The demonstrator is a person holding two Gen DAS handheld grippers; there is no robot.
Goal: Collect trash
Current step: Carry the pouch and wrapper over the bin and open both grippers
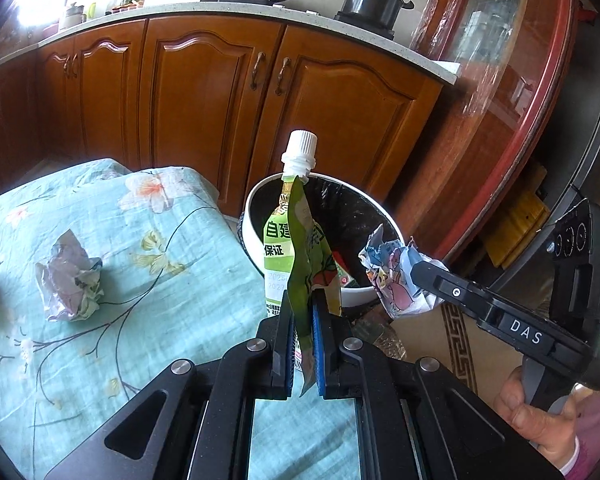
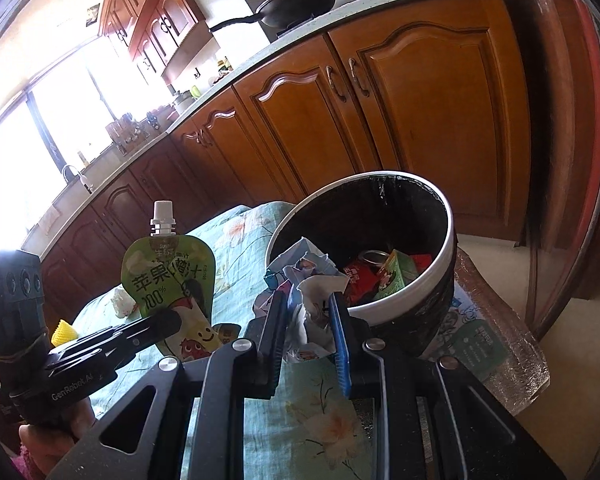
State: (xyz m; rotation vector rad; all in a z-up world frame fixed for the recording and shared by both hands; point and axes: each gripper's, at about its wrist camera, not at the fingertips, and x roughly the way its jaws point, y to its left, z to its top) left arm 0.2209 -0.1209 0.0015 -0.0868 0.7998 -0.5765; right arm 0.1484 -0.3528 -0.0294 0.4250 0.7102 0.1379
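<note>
Our left gripper (image 1: pixel 302 312) pinches a juice pouch (image 1: pixel 296 236); our right gripper (image 2: pixel 308 316) clamps crumpled paper (image 2: pixel 304 280). The lined bin (image 2: pixel 436 276) beyond holds red and green wrappers (image 2: pixel 380 276).

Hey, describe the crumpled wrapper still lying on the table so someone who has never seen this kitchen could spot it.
Start at the wooden kitchen cabinets, then drop to the table with the pale blue floral cloth in front of them. The crumpled wrapper lies alone on that cloth, left of the white bin. Unlike the other trash, no tool holds it.
</note>
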